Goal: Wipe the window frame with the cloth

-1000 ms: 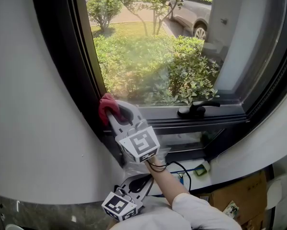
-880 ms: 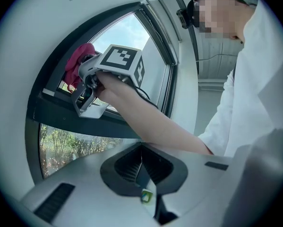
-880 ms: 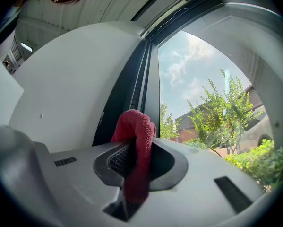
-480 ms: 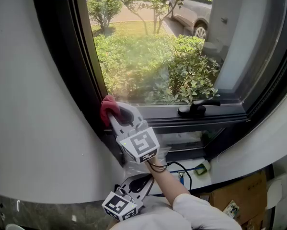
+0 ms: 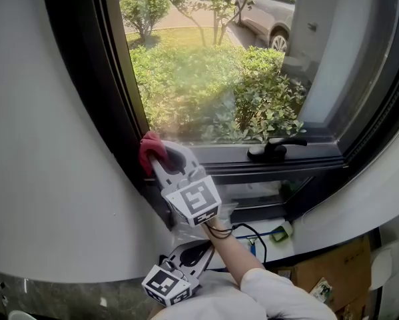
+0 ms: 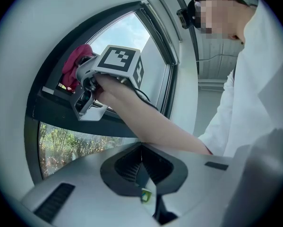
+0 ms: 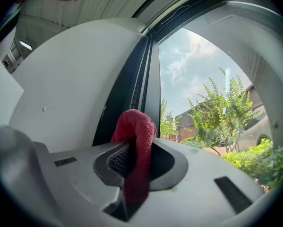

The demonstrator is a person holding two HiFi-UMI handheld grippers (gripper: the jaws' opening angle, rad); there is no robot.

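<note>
Two grippers going. Clamping the red cloth [image 7: 134,126] between the right gripper [image 7: 137,143] jaws, wad poking past the tips, pressed on the dark window frame [image 7: 132,86] just ahead. Holding the left gripper [image 6: 142,167] well behind those jaws, its own pressed together.

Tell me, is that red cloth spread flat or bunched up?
Bunched up: the cloth is a folded wad pinched in the right tool at the window frame.

No legible text, apparently.
</note>
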